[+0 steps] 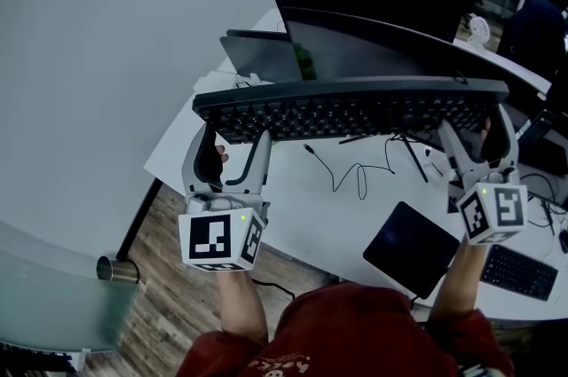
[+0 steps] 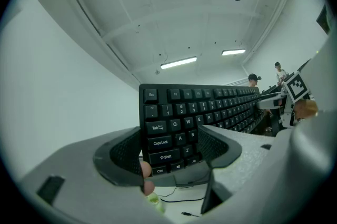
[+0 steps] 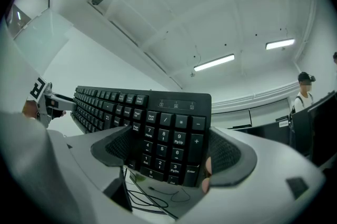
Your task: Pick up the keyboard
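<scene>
The keyboard is hanging across the centre of the frame, above the white desk & in front of the monitor. The left gripper is clamping its Shift/Ctrl end at mid left. The right gripper is clamping the number-pad end at mid right.
</scene>
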`<state>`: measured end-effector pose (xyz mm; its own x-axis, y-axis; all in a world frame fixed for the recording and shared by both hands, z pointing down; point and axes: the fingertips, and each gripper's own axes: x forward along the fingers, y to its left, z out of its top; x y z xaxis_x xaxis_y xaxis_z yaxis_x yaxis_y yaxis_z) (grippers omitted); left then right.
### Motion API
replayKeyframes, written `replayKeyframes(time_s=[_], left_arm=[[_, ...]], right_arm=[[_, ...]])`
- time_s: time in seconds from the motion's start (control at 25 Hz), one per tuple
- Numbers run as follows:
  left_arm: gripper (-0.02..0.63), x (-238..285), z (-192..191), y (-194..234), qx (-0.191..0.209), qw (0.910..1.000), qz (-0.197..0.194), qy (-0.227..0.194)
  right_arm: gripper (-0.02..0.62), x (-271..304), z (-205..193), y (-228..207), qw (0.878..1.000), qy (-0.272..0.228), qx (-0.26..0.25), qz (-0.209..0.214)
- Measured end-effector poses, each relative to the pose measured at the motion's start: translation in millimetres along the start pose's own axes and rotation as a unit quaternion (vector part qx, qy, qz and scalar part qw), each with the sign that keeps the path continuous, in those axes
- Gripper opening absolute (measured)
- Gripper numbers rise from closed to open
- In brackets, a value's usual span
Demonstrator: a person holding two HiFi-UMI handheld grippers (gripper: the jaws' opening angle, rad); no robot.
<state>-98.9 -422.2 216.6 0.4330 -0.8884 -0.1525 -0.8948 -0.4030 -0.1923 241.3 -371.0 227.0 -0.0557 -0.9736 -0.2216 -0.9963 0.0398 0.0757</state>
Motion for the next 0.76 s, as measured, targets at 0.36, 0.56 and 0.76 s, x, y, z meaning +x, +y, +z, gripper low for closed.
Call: replayKeyframes(time_s=[0.36,0.56,0.76], left_arm=[[0.331,-0.2,-2.7,0.5,-0.004,1.0,0.002,0.006],[0.331,0.9,-2.6,-0.2,-0.001,1.0,0.0,0.008],[0.331,0.6,-0.3,-1.4,0.0,1.0,0.0,0.008]], right_arm=[[0.451,1.1,-0.9,0.6,1.0,0.005,0.001,0.002],[0.451,0.8,-2.6,-0.2,1.0,0.007,0.002,0.0],[0.451,-1.0,-2.4,-2.6,1.0,0.006,0.005,-0.003]])
